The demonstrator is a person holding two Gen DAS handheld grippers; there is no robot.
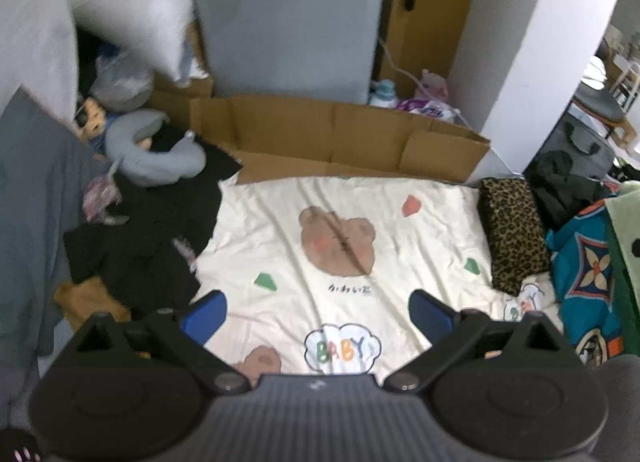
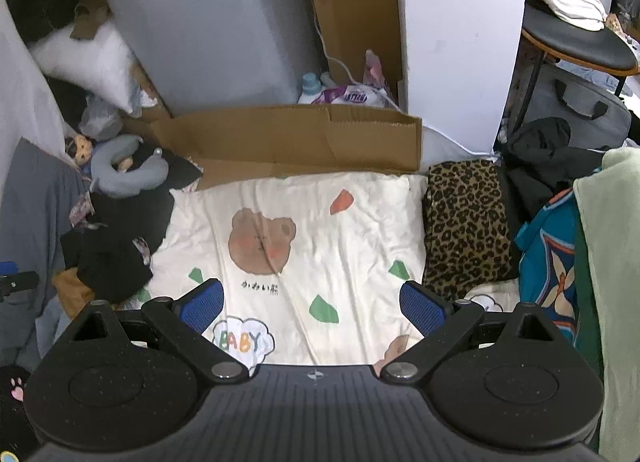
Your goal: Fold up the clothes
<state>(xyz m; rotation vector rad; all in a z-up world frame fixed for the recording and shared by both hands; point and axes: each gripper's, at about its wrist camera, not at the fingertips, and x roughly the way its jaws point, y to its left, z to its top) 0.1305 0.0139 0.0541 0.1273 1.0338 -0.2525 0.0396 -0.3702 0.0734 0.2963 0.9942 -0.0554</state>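
**Both grippers open above bear-print quilt, clothes at the edges**

While both grippers hang over the cream quilt [image 1: 340, 229], neither holds anything: the left gripper [image 1: 316, 314] has its blue pads spread wide, and the right gripper [image 2: 314, 304] is just as wide, with bare quilt between the pads. The middle of the quilt is free of clothes, wrinkled, printed with a brown bear [image 2: 260, 242], green and orange shapes and a "BABY" cloud [image 2: 243, 342].

Edges: far side is bounded by a flattened cardboard sheet [image 1: 340, 133] touching the quilt's far edge, with a grey appliance [image 1: 292, 17] standing behind it. A white wall corner [image 2: 460, 41] sits at the far right. Left edge is crowded by a heap of black clothes [image 1: 152, 246] overlapping the quilt's left border; a grey neck pillow [image 1: 156, 157] lies on the heap's far end, a small doll [image 1: 90, 119] just beside it. A tan garment [image 1: 86, 300] pokes out under the black heap's near side.

Right edge: a folded leopard-print garment [image 2: 464, 221] lies along the quilt's right border, touching it, neat rectangular shape. Beyond it, a teal patterned cloth [image 2: 548, 262] and a pale green fabric [image 2: 616, 262], with dark clothes [image 2: 540, 157] piled farther back. A grey bag [image 2: 580, 105] and a black chair [image 2: 580, 41] stand behind those.
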